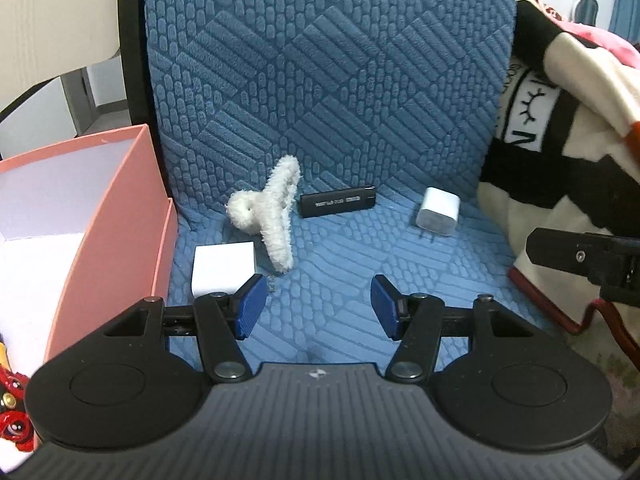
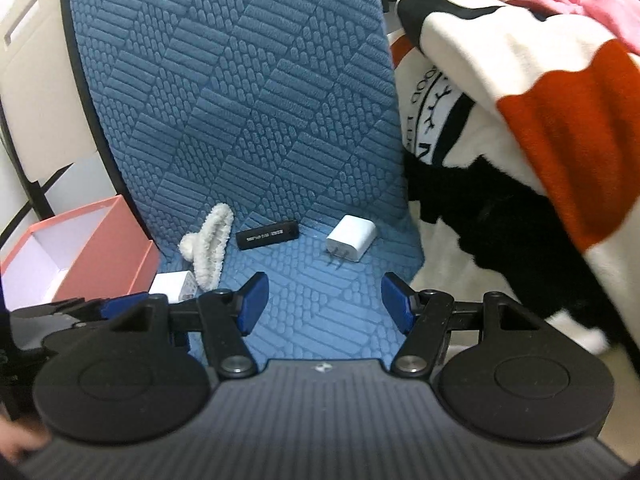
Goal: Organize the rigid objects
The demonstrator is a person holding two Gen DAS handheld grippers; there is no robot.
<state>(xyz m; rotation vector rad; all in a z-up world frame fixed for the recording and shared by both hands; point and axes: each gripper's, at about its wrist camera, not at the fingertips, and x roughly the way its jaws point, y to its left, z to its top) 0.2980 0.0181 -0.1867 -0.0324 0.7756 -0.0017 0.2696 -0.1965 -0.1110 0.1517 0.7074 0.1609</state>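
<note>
My left claw (image 1: 319,306): its blue pads are spread apart, nothing is between them, and it hangs over the blue cushion (image 1: 340,264).
My right claw (image 2: 324,303): also spread, nothing pinched, over the same cushion; in the left view only a black part of it shows at the right edge.
White cube (image 1: 223,269): lies on the cushion just beyond my left pad (image 1: 251,305), close to the wall of the pink box.
Fluffy hair clip (image 1: 272,210): white, lies on the cushion behind the cube, with one end near it.
Black stick (image 1: 338,201): a flat dark piece with small print, lies near the seat back, just right of the clip.
White charger (image 2: 352,239): lies on its side to the right of the black stick, apart from it, its two prongs pointing toward my right claw.
Pink box (image 1: 132,216): open, white inside, stands at the left edge of the cushion.
Blanket (image 2: 520,128): cream, black and red, piled on the right side, beside the charger.
</note>
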